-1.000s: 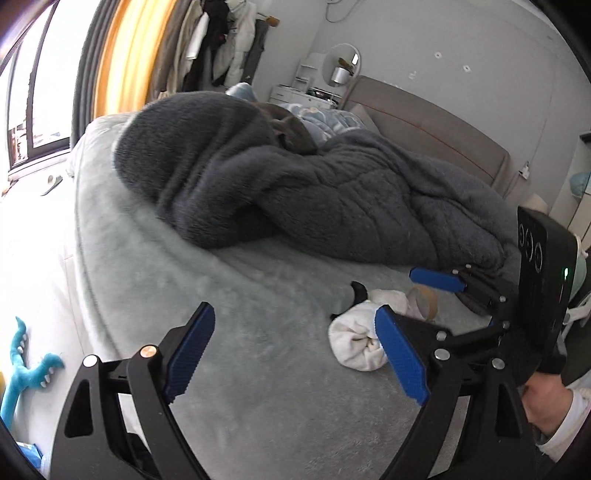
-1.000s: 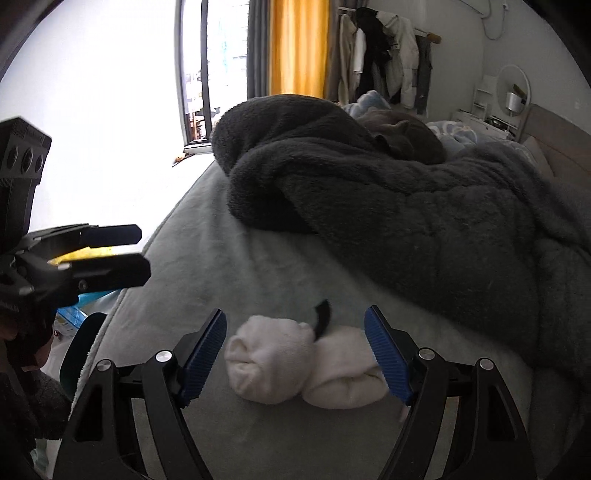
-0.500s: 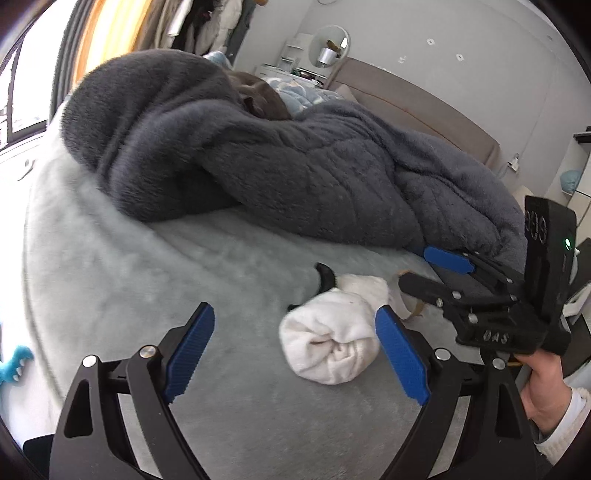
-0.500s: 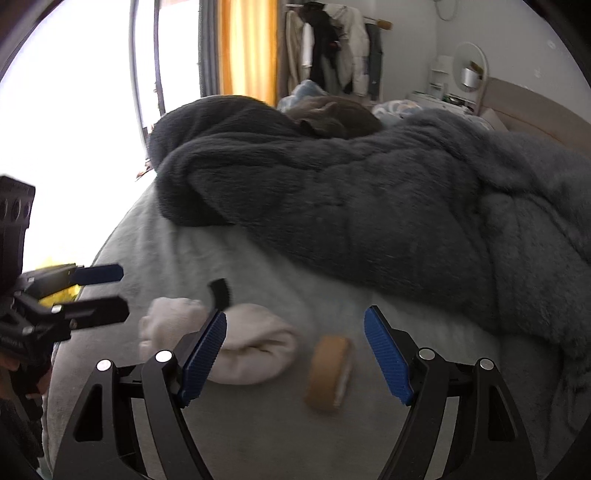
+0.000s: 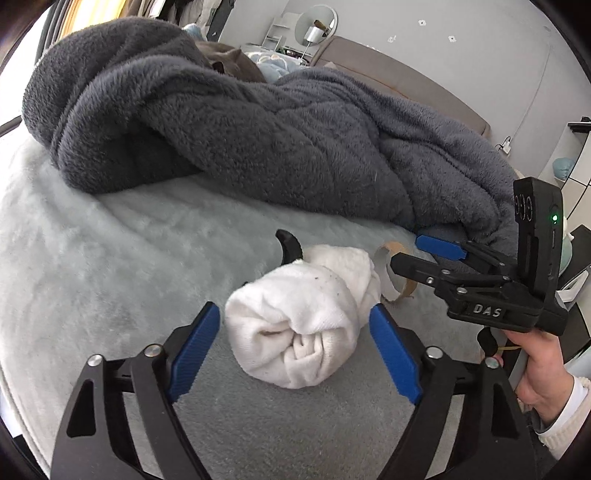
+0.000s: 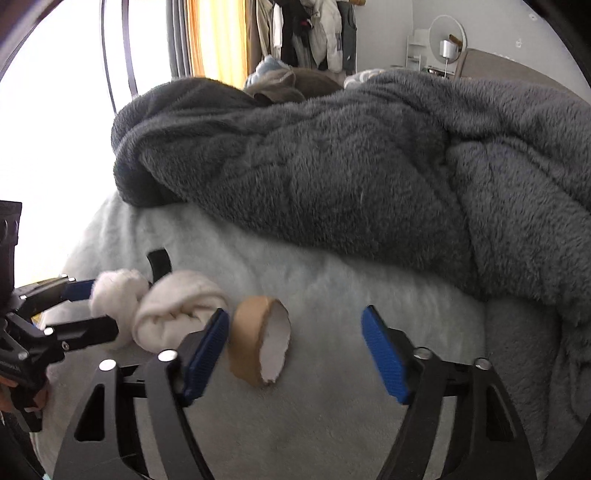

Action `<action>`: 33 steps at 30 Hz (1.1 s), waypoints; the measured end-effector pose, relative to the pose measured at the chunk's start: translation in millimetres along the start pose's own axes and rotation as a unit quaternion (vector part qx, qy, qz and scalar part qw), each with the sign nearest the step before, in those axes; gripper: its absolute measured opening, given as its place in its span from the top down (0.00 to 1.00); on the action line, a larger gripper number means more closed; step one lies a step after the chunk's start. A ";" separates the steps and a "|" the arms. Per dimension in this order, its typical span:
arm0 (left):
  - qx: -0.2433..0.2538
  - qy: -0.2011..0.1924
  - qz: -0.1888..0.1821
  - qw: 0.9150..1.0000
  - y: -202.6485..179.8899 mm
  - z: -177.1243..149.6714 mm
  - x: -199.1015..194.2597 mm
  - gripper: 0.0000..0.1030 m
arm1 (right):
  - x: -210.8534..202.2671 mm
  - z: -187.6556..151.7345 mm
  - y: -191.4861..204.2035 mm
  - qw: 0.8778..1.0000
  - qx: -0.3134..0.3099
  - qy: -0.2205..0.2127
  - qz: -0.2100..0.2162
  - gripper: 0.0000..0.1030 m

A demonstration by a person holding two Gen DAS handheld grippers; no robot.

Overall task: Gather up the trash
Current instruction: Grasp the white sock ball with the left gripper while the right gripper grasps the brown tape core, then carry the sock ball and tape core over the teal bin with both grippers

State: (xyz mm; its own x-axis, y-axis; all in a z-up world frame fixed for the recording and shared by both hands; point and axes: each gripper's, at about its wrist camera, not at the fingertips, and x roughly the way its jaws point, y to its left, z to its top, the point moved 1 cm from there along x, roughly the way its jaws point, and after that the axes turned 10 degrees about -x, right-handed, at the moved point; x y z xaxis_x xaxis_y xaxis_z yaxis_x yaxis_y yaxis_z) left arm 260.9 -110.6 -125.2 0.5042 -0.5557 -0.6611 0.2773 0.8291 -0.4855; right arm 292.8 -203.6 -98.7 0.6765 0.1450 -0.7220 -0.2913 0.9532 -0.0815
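Note:
A white rolled cloth bundle [image 5: 299, 325] lies on the pale grey bed cover [image 5: 110, 266], with a black curved piece [image 5: 290, 243] sticking up behind it. My left gripper [image 5: 295, 343] straddles the bundle; its jaws are closing, with gaps still showing at both blue pads. In the right wrist view a torn brown cardboard roll [image 6: 258, 339] lies between the pads of my right gripper [image 6: 295, 343]. Those jaws are closing too; the roll sits close by the left pad and far from the right one. The roll [image 5: 391, 258] is half hidden behind the bundle in the left wrist view.
A thick dark grey blanket [image 5: 258, 129] is heaped across the bed just behind the items. A person's hand [image 5: 535, 369] holds the right gripper [image 5: 424, 256] at the bed's right edge. A headboard [image 5: 406, 77] and a round mirror [image 5: 317, 22] stand at the far wall.
Both grippers came forward and down onto the bed. The right one swung from the white bundles over to the cardboard roll. Both pairs of jaws have narrowed.

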 end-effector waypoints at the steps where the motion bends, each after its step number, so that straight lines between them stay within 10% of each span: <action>1: -0.001 0.004 0.001 1.000 0.2 -0.6 1.9 0.24 | 3.1 -1.6 -0.7 1.000 0.000 0.008 -0.001 0.35; 20: 0.005 0.015 0.001 1.000 0.0 -4.5 -3.0 0.49 | 27.9 -1.4 2.7 0.997 0.039 0.044 0.047 0.77; 33: 0.003 -0.007 0.007 1.000 14.5 -4.0 -37.2 0.52 | 18.1 25.4 11.0 0.999 0.045 0.013 0.025 0.81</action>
State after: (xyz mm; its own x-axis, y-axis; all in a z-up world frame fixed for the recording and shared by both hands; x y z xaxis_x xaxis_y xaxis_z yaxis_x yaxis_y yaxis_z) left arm 242.9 -78.1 -110.0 0.5202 -0.5426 -0.6595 0.2747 0.8375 -0.4724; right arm 319.0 -183.7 -95.1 0.6446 0.1868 -0.7414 -0.2609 0.9652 0.0164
